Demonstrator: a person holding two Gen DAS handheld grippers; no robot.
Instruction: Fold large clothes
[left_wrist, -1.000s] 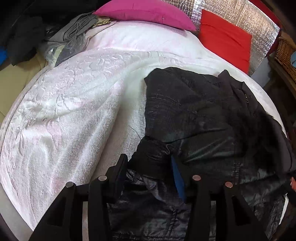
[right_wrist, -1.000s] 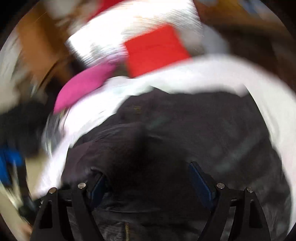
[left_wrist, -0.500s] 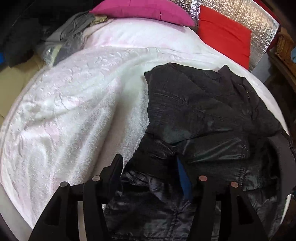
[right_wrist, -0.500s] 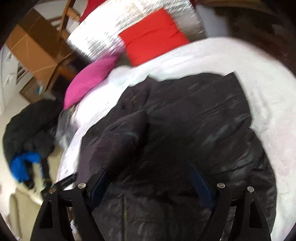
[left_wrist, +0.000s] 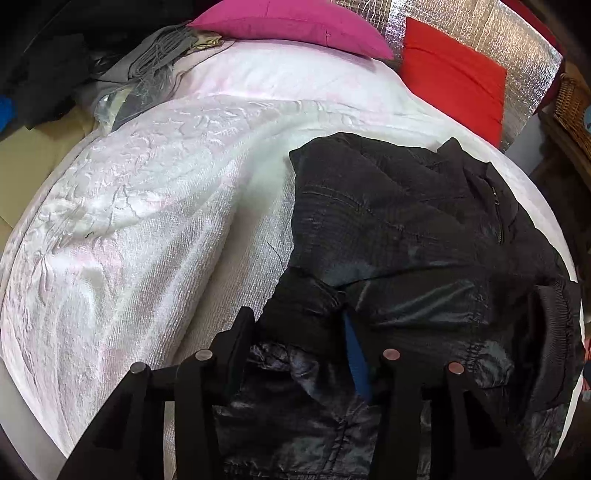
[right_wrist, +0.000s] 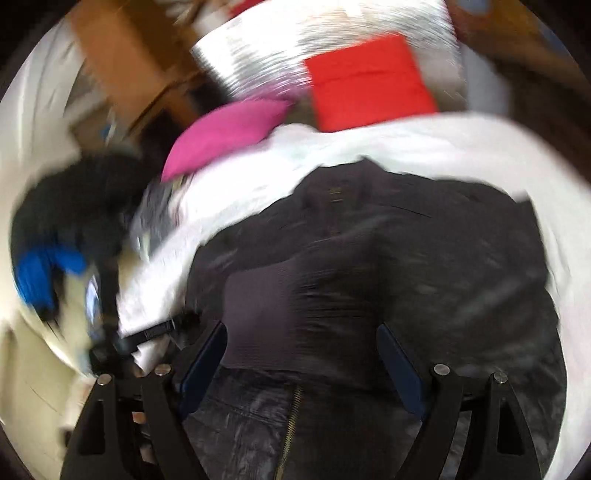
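Against half a second ago: narrower at the left gripper (left_wrist: 299, 343), closing on a bunched fold of the black jacket (left_wrist: 406, 229), with the fold filling the gap from the bare finger to the blue pad (left_wrist: 356, 365). Otherwise framed the same from the left wrist, with no shift of the garment on the white bedspread (left_wrist: 129, 221). From the right wrist, rolled and pulled back since then, and badly smeared by motion. Now shows a ribbed cuff (right_wrist: 258, 314) lying flat between the fingers, where a sleeve hung toward the left finger before.

Lies spread on the bed, partly folded over itself. Points collar-first (left_wrist: 461, 155) toward the red cushion (left_wrist: 450, 81) and the pink cushion (left_wrist: 291, 18) at the head end. Runs lengthwise from the grippers away to that collar, with the brass zipper (right_wrist: 291, 421) on the near end, close under the right wrist camera.

Relative to the right gripper (right_wrist: 299, 354): directly below and ahead, filling the space between the fingers. Spread wide there, both blue pads standing clear of the cloth, gripping nothing. Relative to the left gripper: near edge pinched at the fingertips, bulk of the garment up and to the right.
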